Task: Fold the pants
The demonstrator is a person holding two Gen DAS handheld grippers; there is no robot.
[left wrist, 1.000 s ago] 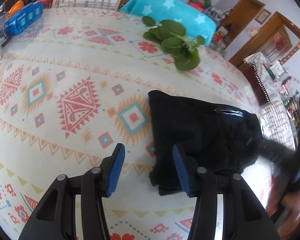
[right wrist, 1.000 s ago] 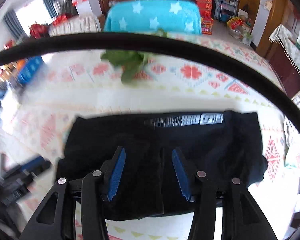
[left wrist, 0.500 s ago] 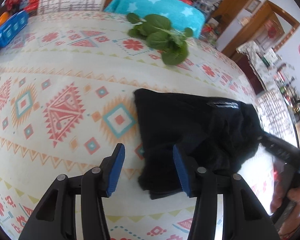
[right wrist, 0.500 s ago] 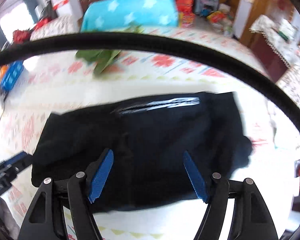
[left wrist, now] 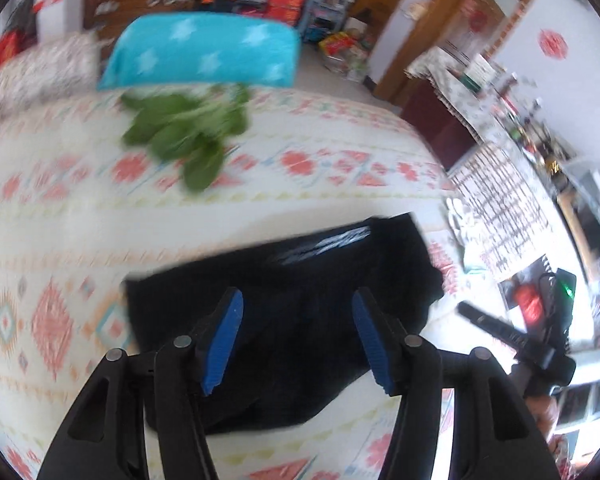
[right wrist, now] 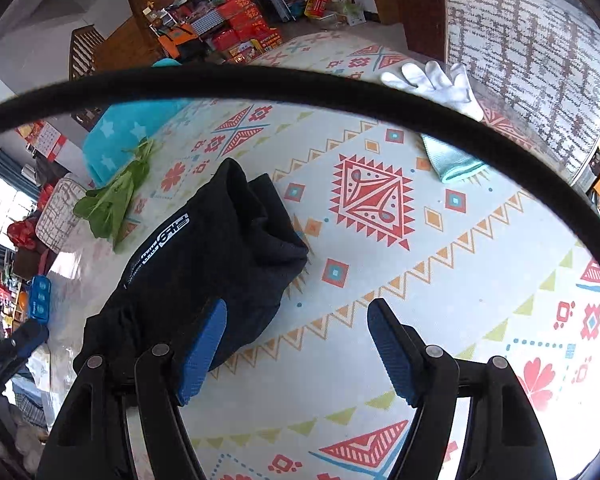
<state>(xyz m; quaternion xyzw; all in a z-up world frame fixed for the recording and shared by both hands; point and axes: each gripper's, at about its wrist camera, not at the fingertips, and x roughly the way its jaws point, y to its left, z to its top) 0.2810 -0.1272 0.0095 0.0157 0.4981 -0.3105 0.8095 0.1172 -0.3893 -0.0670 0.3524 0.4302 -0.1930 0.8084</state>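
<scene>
The black pants [left wrist: 284, 320] lie folded into a thick bundle on the patterned tablecloth [left wrist: 60, 240]; a white logo strip shows near the far edge. My left gripper [left wrist: 296, 336] is open and empty, its blue pads hovering over the bundle. In the right wrist view the pants [right wrist: 204, 256] lie to the left, and my right gripper [right wrist: 296, 352] is open and empty, its left pad over the bundle's near edge, its right pad over bare cloth. The right gripper's body also shows at the right of the left wrist view [left wrist: 516, 336].
Leafy greens [left wrist: 184, 136] lie beyond the pants. A teal star-print chair back [left wrist: 200, 52] stands behind the table. A white glove [right wrist: 432, 80] and a light teal cloth [right wrist: 452, 160] lie at the far right. A black cable [right wrist: 300, 84] crosses the right view.
The left gripper swung right, from beside the bundle's left edge to over its middle. The right gripper opened wider and swung right, so the pants now lie to its left.
</scene>
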